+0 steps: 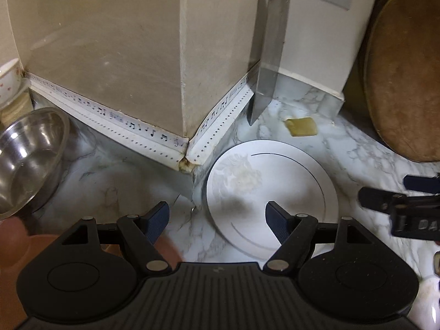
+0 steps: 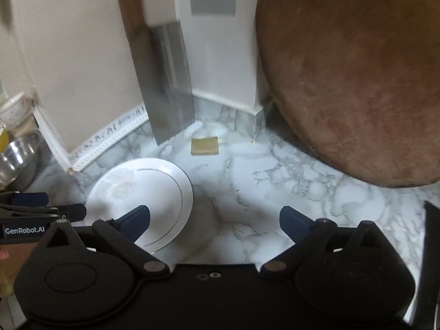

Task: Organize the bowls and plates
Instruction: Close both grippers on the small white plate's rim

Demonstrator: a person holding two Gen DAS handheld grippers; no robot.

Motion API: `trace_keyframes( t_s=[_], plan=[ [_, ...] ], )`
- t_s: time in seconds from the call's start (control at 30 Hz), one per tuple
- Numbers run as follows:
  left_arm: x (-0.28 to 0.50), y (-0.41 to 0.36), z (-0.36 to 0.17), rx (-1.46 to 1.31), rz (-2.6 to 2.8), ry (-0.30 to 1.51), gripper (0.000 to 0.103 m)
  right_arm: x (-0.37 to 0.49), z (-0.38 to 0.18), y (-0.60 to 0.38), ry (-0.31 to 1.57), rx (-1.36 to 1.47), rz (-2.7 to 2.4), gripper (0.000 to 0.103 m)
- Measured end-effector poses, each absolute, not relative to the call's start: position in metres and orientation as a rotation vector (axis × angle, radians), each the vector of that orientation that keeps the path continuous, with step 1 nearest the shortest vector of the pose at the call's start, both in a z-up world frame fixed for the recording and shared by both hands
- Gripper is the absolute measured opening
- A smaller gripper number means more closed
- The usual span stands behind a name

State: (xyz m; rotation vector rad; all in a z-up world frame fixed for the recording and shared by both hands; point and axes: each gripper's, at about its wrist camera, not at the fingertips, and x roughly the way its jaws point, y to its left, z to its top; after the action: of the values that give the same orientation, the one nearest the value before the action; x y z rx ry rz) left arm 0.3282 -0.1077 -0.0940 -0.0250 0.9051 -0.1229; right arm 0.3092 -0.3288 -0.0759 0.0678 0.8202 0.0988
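A: Bowls first, far left: a floral china bowl (image 1: 8, 81) at the edge of the left wrist view, and below it a steel bowl (image 1: 29, 159) on the marble counter (image 1: 343, 148), beside the tiled wall column (image 1: 115, 55).

B: And the left gripper (image 1: 217, 218)?

A: Jaws apart, nothing between the pads; its right finger hangs over the white plate (image 1: 275, 189), which lies flat near the column's corner.

B: Further right?

A: A cleaver (image 2: 169, 82) leans against the wall, a small yellowish block (image 2: 205, 145) lies on the counter behind the plate, and a round wooden board (image 2: 352, 82) leans at the far right.

B: The right gripper (image 2: 214, 220)?

A: Spread wide and empty, mostly over bare marble, its left finger over the plate's edge, the left gripper just beside it
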Motion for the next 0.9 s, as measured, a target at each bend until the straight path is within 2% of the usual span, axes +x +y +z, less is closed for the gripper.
trace_keyframes(
  t_s=[0.17,0.33,0.47,0.53,0.73,0.9],
  plan=[
    [0.346,-0.112,-0.106,-0.050,-0.100,0.944,0.077,0.339,-0.095,-0.329,0.893,0.114,0.106,0.085],
    [0.355,-0.115,-0.116,-0.061,-0.091,0.946,0.076,0.356,-0.107,-0.330,0.934,0.151,0.137,0.083],
    [0.360,-0.114,-0.122,-0.077,-0.071,0.958,0.075,0.367,-0.115,-0.329,0.955,0.161,0.137,0.077],
    [0.362,-0.112,-0.124,-0.105,-0.074,0.968,0.065,0.371,-0.118,-0.330,0.963,0.177,0.148,0.072],
    [0.364,-0.107,-0.122,-0.160,-0.063,0.976,0.057,0.374,-0.122,-0.331,0.962,0.207,0.183,0.056],
    [0.365,-0.094,-0.120,-0.214,-0.049,0.992,0.038,0.376,-0.123,-0.331,0.968,0.258,0.209,0.042]
  ],
)
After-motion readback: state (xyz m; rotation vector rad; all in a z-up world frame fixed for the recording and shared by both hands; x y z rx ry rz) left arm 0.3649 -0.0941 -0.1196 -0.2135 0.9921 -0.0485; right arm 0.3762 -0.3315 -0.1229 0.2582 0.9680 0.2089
